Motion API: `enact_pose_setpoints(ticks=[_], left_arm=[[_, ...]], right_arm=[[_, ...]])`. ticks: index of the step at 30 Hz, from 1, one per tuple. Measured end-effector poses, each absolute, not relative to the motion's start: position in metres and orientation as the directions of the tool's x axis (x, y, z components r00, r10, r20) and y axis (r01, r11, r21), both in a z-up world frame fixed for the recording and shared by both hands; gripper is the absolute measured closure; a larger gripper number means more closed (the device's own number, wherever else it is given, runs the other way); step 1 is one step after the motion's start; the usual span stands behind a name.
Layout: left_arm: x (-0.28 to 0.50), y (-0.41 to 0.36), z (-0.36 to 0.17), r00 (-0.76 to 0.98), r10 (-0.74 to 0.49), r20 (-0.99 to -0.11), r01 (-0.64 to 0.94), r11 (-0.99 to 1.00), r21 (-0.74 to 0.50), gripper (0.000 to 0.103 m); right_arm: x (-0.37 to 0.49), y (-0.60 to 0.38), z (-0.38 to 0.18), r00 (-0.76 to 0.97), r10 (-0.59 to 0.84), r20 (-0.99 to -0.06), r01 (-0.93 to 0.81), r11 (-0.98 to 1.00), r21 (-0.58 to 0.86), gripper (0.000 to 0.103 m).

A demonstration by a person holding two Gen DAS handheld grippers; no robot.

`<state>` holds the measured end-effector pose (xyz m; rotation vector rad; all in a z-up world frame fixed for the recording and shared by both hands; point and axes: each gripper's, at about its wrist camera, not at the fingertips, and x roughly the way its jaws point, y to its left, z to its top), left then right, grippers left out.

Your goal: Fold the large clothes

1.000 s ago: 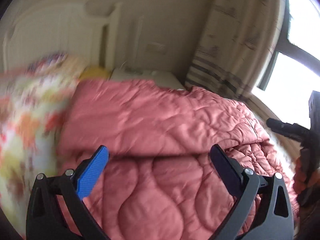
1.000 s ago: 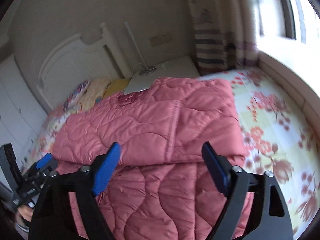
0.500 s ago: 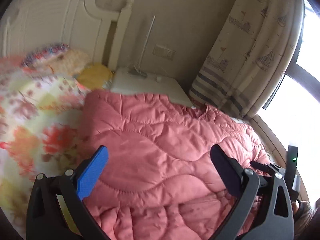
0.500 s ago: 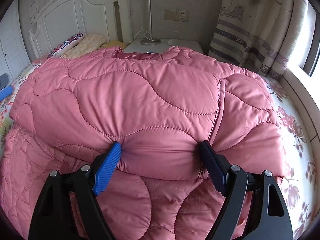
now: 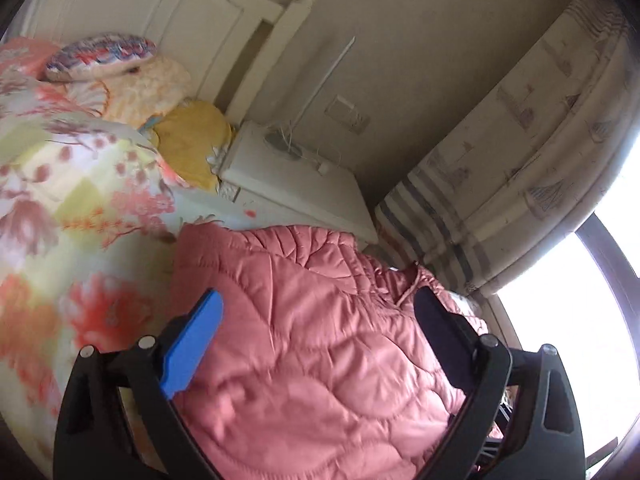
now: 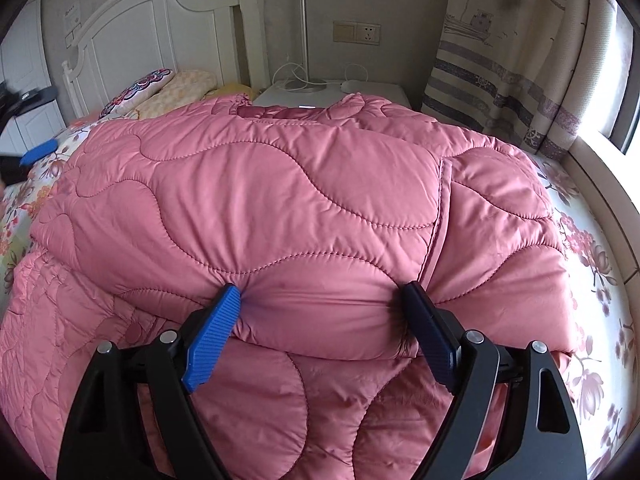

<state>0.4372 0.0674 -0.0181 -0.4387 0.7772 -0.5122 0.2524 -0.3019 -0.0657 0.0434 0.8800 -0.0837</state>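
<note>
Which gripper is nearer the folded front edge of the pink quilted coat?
Right. The right gripper has its fingers dug into the pink quilted coat at that fold, jaws opening. The left gripper hangs over the coat's far side, jaws closing, fingers not touching.

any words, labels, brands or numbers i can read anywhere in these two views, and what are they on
No text can be read in either view.
White label inside the collar of the pink quilted coat: too small to read.
Stickers on the wall left of the headboard: print too small and blurred.
Wall socket: no marking legible.
Curtain: boat pictures only, no words.
</note>
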Motion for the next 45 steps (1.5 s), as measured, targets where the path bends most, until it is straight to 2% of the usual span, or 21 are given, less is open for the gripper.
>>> enact_pose_setpoints(ticks=[4, 8, 12, 14, 17, 21, 26, 29, 30, 33, 36, 38, 39, 45], left_arm=[[0.477, 0.052, -0.062, 0.514, -0.52, -0.682, 0.22, 0.848, -0.482, 0.008], [0.476, 0.048, -0.061, 0.529, -0.491, -0.693, 0.222, 0.868, -0.445, 0.008], [0.474, 0.058, -0.027, 0.557, -0.557, -0.616, 0.22, 0.814, -0.537, 0.007], [0.475, 0.056, -0.015, 0.589, -0.536, -0.605, 0.223, 0.827, -0.516, 0.007], [0.49, 0.051, -0.018, 0.604, -0.465, -0.648, 0.182, 0.871, -0.456, 0.003], [0.512, 0.048, -0.064, 0.541, -0.351, -0.764, 0.087, 0.927, -0.365, 0.003], [0.508, 0.052, -0.061, 0.567, -0.289, -0.771, 0.034, 0.944, -0.329, 0.003], [0.472, 0.048, -0.024, 0.723, -0.208, -0.659, 0.061, 0.969, -0.239, 0.003], [0.456, 0.041, -0.011, 0.767, -0.208, -0.607, 0.1, 0.973, -0.207, 0.003], [0.423, 0.011, 0.002, 0.802, -0.246, -0.545, 0.234, 0.968, -0.092, 0.002], [0.423, -0.022, -0.023, 0.747, -0.223, -0.627, 0.319, 0.947, 0.044, 0.002], [0.431, -0.034, -0.057, 0.667, -0.187, -0.721, 0.339, 0.938, 0.07, 0.002], [0.433, -0.035, -0.065, 0.648, -0.189, -0.737, 0.349, 0.935, 0.067, 0.002], [0.436, -0.031, -0.064, 0.641, -0.201, -0.74, 0.346, 0.937, 0.045, 0.002]], right_arm=[[0.252, -0.302, -0.065, 0.635, -0.051, -0.771, 0.089, 0.996, 0.007, 0.021], [0.253, -0.3, -0.065, 0.635, -0.048, -0.771, 0.083, 0.997, 0.006, 0.021], [0.253, -0.3, -0.066, 0.634, -0.046, -0.772, 0.08, 0.997, 0.007, 0.019], [0.253, -0.3, -0.066, 0.634, -0.045, -0.772, 0.079, 0.997, 0.006, 0.019], [0.254, -0.3, -0.066, 0.634, -0.045, -0.772, 0.079, 0.997, 0.007, 0.019], [0.253, -0.3, -0.066, 0.632, -0.043, -0.774, 0.078, 0.997, 0.008, 0.019], [0.255, -0.303, -0.068, 0.62, -0.038, -0.784, 0.087, 0.996, 0.021, 0.013], [0.256, -0.305, -0.068, 0.62, -0.028, -0.784, 0.087, 0.996, 0.034, 0.013], [0.256, -0.305, -0.068, 0.619, -0.028, -0.785, 0.087, 0.996, 0.033, 0.013], [0.256, -0.306, -0.068, 0.62, -0.026, -0.785, 0.087, 0.996, 0.036, 0.013], [0.256, -0.306, -0.068, 0.62, -0.027, -0.784, 0.088, 0.996, 0.035, 0.013], [0.256, -0.306, -0.068, 0.62, -0.027, -0.784, 0.088, 0.996, 0.035, 0.013], [0.256, -0.306, -0.068, 0.62, -0.024, -0.784, 0.085, 0.996, 0.036, 0.012], [0.248, -0.309, -0.058, 0.634, -0.059, -0.771, 0.127, 0.992, 0.028, 0.013]])
